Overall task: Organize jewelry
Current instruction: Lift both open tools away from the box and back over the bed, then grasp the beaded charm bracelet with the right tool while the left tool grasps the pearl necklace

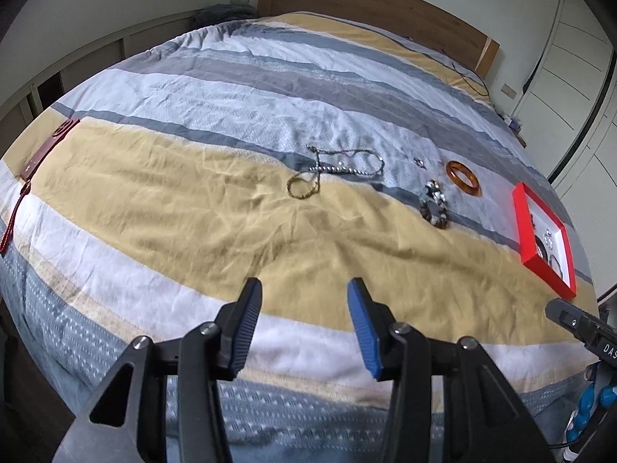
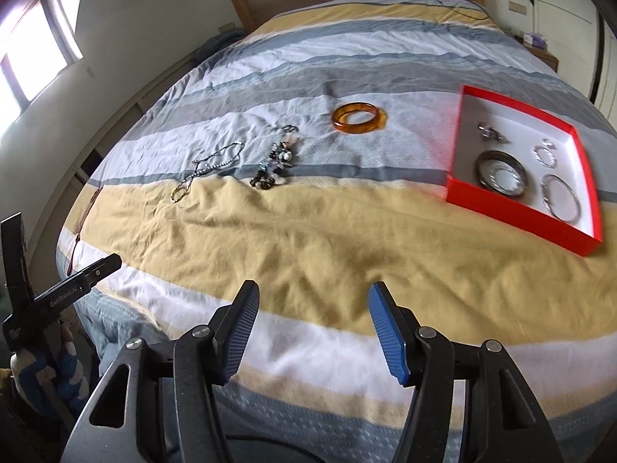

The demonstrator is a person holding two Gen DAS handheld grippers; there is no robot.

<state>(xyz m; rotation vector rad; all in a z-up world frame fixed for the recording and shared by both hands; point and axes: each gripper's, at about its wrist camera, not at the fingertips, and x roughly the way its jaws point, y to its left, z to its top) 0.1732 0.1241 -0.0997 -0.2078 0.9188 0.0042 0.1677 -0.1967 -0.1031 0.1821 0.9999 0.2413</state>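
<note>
Jewelry lies on a striped bedspread. An amber bangle (image 2: 359,116) (image 1: 464,177), a chunky beaded bracelet (image 2: 274,166) (image 1: 435,203), a thin chain necklace (image 2: 208,171) (image 1: 335,171) and a small ring (image 2: 290,128) (image 1: 419,162) lie loose on the cover. A red box (image 2: 513,223) (image 1: 540,260) with a white inside holds several rings and bangles. My left gripper (image 1: 304,295) is open over the yellow stripe, well short of the necklace, nothing between its fingers. My right gripper (image 2: 314,297) is open and empty too, nearer the front edge of the bed.
A dark red flat case (image 1: 50,146) with a tassel cord lies at the bed's left edge. A wooden headboard (image 1: 370,4) stands at the far end. Wardrobe doors (image 1: 570,61) are on the right, and low cabinets run along the left wall. The other gripper's body (image 2: 58,293) shows at lower left.
</note>
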